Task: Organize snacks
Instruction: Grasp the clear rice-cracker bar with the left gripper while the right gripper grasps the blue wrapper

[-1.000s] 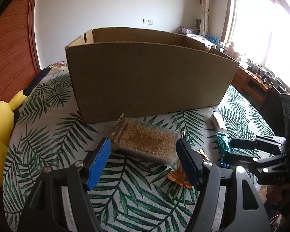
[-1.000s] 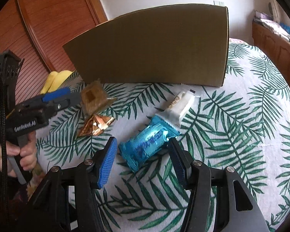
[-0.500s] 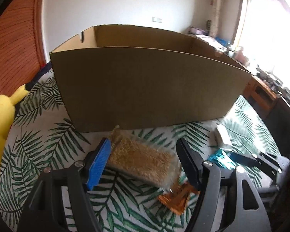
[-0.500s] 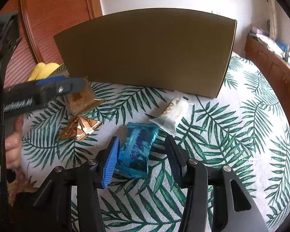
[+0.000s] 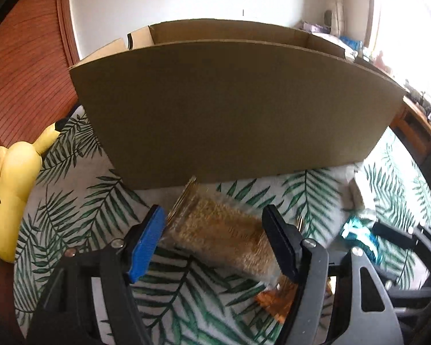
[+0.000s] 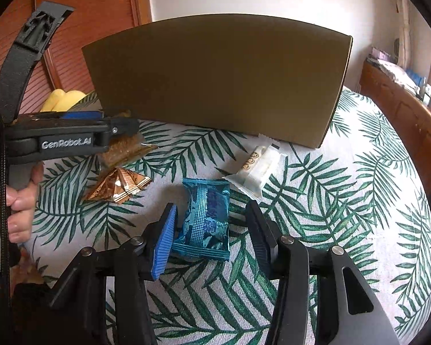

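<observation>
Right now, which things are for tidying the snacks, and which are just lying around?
For the job:
- cardboard box
- brown crunchy snack pack, between the left tool's fingers
- blue snack pack, between the right tool's fingers
- white snack pack
- copper foil snack

Just lying about:
- yellow plush toy
- leaf-print cloth

Daylight pours in from a window [image 5: 411,26] at the right of the left wrist view and blows out to white glare there. The box [image 5: 232,106] front sits in dull shadow. Both fisheye views bend straight edges and go black at the corners; the left view is motion-blurred low down.
</observation>
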A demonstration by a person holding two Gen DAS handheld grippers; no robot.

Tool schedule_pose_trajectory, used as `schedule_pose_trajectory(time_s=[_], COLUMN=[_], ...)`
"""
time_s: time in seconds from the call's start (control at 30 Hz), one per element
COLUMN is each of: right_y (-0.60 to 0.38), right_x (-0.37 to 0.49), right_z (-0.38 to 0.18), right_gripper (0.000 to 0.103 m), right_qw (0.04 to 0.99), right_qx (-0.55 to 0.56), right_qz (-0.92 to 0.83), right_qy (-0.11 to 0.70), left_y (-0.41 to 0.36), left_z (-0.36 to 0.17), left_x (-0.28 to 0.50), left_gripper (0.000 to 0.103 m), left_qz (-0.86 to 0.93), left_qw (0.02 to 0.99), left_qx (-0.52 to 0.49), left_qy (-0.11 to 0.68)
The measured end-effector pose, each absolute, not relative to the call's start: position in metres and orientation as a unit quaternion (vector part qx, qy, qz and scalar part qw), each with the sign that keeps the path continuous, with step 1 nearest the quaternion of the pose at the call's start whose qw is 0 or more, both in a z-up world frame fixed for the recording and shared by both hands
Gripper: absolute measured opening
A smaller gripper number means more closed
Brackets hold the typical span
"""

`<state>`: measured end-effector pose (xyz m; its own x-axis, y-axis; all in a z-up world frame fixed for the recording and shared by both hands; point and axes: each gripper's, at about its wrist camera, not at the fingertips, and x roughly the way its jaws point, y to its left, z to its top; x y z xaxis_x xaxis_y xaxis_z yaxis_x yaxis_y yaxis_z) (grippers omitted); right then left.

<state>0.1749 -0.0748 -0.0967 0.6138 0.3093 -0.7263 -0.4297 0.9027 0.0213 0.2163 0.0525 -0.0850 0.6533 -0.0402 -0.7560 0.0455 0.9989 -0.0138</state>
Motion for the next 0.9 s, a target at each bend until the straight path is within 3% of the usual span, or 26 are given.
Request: schedule_pose_trajectory(time_s=[0.27, 0.6, 0.9], right_y=[-0.072, -0.071, -0.073], right_x=[0.174, 0.175, 0.176], right_z=[-0.098, -0.098, -0.096], right_gripper=[0.049, 0.049, 0.049], right_qw=[0.896, 0.896, 0.895], right_qx=[-0.081, -0.081, -0.073], right_qz=[0.204, 0.203, 0.207], right_qy=[0.387, 0.387, 0.389], left_y=[0.071, 0.076, 0.072], left_z=[-0.084, -0.083, -0.086], left_x=[0.209, 0.203, 0.227], left_gripper=[0.071, 0.071, 0.075], left_qz=[-0.03, -0.064, 0.031], left_qw=[0.902, 0.883, 0.866], left_qx=[-0.025, -0.136, -0.178], left_qy=[0.43, 0.444, 0.466])
